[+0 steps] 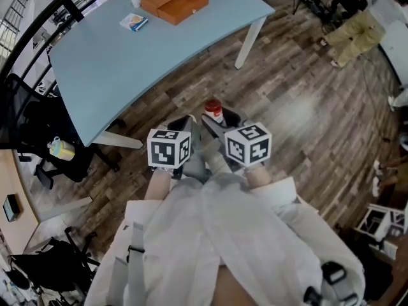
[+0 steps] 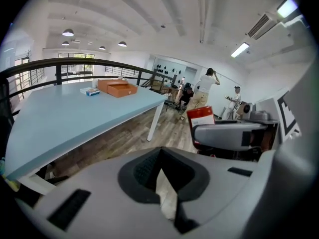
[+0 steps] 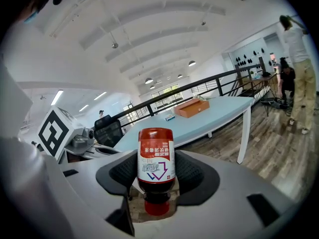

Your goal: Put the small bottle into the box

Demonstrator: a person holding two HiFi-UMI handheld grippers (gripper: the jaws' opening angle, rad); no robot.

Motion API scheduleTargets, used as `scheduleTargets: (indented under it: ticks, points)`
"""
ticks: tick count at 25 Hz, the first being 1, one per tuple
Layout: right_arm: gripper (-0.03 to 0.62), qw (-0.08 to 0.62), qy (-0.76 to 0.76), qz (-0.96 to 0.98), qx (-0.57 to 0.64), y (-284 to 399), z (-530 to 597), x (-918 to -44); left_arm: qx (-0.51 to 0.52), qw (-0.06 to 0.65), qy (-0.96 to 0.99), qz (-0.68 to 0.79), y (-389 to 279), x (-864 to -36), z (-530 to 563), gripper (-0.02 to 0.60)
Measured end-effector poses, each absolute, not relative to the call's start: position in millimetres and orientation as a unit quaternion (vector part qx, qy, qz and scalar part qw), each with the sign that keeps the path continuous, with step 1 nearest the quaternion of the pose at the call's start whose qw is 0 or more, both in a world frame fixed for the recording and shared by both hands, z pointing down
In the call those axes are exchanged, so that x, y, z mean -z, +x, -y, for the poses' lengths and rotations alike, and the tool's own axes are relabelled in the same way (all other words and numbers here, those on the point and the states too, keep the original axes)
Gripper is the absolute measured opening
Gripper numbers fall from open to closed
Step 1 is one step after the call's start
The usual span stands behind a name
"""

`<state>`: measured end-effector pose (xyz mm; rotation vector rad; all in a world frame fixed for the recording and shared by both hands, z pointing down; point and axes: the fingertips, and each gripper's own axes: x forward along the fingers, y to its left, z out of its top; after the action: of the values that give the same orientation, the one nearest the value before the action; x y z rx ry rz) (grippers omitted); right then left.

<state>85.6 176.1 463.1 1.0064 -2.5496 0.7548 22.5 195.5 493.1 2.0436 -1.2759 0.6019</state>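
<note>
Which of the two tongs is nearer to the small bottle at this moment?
Right. The right tongs grip the small bottle between their jaws; the left tongs are beside it, not touching, and empty.

Bright even ceiling light, window glare at left; heavy fisheye warp, dark vignetted corners, soft edges.

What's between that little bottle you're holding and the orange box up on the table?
Nothing stands between them. In the head view, only bare wooden floor and then bare blue tabletop separate the small bottle from the box.
</note>
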Motion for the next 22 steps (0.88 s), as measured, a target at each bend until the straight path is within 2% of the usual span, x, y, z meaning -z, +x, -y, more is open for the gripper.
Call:
scheduleTargets:
  ticks: [11, 22]
  points:
    - [0.218, 0.145, 0.379, 0.861, -0.306, 100, -126, -492, -0.232, 0.338, 0.782, 0.470, 17, -506, -128, 0.003]
    - [0.218, 0.150, 0.389, 0.863, -0.284, 72, -8, -477, -0.216, 0.331, 0.800, 0.451, 0, -491, -4, 0.003]
